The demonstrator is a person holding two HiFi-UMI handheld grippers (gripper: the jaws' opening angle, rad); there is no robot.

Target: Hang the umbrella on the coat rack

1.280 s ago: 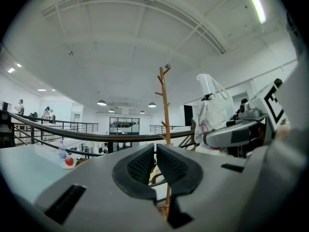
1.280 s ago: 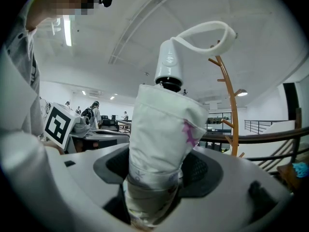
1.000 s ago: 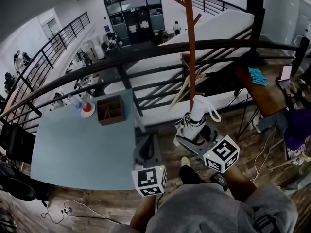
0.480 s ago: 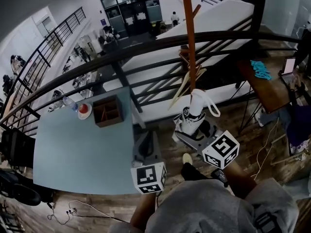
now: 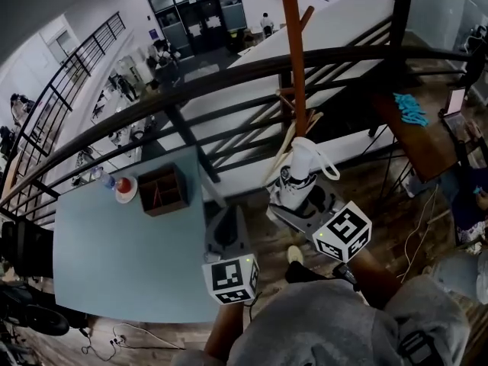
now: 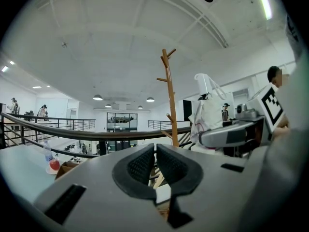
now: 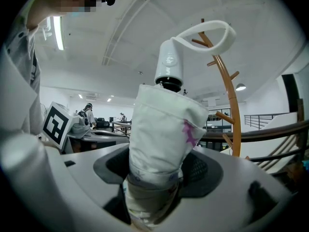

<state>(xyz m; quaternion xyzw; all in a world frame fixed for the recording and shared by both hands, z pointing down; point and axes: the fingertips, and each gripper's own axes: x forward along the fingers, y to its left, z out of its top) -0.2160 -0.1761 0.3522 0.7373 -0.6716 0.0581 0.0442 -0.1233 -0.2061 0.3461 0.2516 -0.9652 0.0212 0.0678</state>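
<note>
While the right gripper pinches the folded white umbrella, loop handle up, beside the coat rack, the left gripper sits pressed together, empty; the counter's brown box holds perhaps something reddish.

One umbrella, one coat rack, one counter with one wooden box and one bottle; two grippers, left gripper and right gripper.

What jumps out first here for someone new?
The folded white umbrella, handle loop up, clamped in the right tool at centre. Right behind it rises the brown coat rack, by the dark railing. The left tool is shut on nothing, beside the blue table.
</note>
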